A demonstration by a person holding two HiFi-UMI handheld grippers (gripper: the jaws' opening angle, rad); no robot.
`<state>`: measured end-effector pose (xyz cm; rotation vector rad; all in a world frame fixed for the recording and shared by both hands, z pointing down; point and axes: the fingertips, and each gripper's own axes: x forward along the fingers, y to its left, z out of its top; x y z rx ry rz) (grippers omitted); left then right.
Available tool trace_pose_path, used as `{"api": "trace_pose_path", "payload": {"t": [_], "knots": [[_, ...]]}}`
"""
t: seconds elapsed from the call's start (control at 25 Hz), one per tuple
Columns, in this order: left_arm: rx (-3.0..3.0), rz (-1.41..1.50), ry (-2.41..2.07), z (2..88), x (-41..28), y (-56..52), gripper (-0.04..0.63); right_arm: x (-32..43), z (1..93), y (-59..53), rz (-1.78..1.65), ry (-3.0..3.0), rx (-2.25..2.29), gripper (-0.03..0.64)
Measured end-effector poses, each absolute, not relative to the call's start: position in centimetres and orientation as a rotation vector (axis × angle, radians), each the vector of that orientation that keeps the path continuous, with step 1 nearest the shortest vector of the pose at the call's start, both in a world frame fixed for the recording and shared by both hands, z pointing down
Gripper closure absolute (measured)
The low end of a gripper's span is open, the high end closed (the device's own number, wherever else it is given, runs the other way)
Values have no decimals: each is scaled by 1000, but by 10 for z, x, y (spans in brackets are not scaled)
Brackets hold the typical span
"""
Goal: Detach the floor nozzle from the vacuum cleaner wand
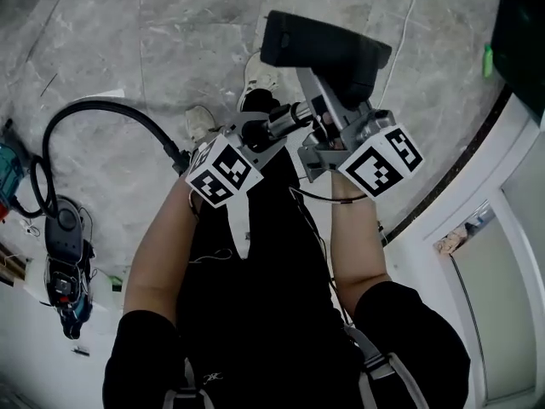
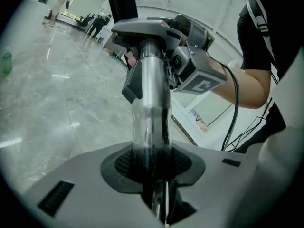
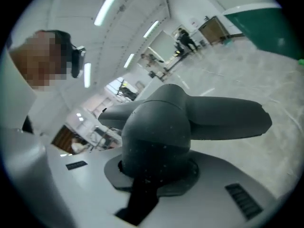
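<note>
Black sleeves nearest, at six o'clock. Pinches chrome wand narrowly in left gripper; clamps floor nozzle, up at twelve, by its neck in right gripper. Looks both grips set, joint apparently still mated; remains to pull apart.

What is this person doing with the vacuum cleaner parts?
A person holds a two-jaw gripper in each hand. The left gripper is clamped on the metal wand. The right gripper grips the neck of the floor nozzle, which is held up off the floor. The two parts look joined, so the nozzle has not come off yet.
</note>
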<state>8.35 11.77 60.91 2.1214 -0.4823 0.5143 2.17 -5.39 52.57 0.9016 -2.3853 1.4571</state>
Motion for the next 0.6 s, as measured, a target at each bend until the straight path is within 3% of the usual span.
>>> {"api": "trace_pose_path", "payload": {"t": [0.2,0.28,0.36,0.6], "knots": [[2158,461,-340,596,92,127,472,-25,446,0,1297,-2831,-162,537],[2170,431,-372,593,93,118,474,-36,433,7,1250,-2832,-392,535],[2160,364,-438,589,88,102,479,-41,444,-9,1275,-2777,-300,535],[2111,385,-626,607,88,87,508,-21,512,-70,1301,-2306,769,535]]}}
